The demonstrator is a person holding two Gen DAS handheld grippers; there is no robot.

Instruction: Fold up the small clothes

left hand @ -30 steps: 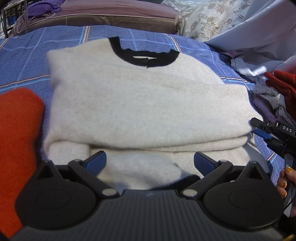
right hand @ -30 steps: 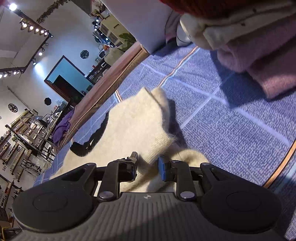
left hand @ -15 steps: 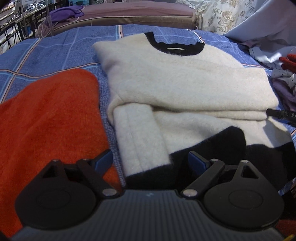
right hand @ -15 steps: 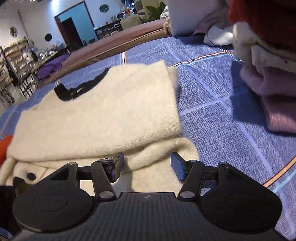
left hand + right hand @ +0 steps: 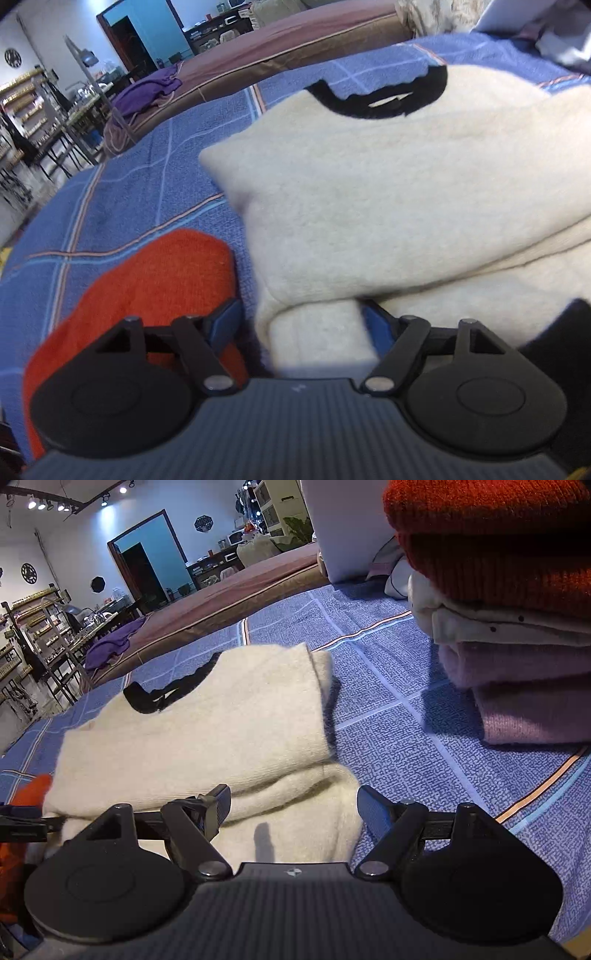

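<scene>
Through my left wrist camera, my left gripper (image 5: 301, 325) sat low over the near left corner of the cream sweater (image 5: 406, 206), which lay partly folded on the blue checked bedspread (image 5: 122, 206). Its jaws were closing, with a folded cream edge of the sweater between them; the pads did not yet look pressed on it, so I call it released. The sweater's black neckband (image 5: 384, 99) pointed away from me. An orange knit (image 5: 147, 280) lay just beside the sweater on the left, under the left finger. A purple garment (image 5: 147, 92) was heaped well apart on the brown mattress (image 5: 295, 48) behind. I could read no writing there.

Through my right wrist camera, my right gripper (image 5: 293, 806) was opening, jaws wide and grasping nothing, straddling the sweater's (image 5: 207, 723) near right corner. To the right stood a stack of folded clothes (image 5: 517, 646), a rust-red knit topmost, apart from the sweater. A small logo on the gripper body was too small to read.
</scene>
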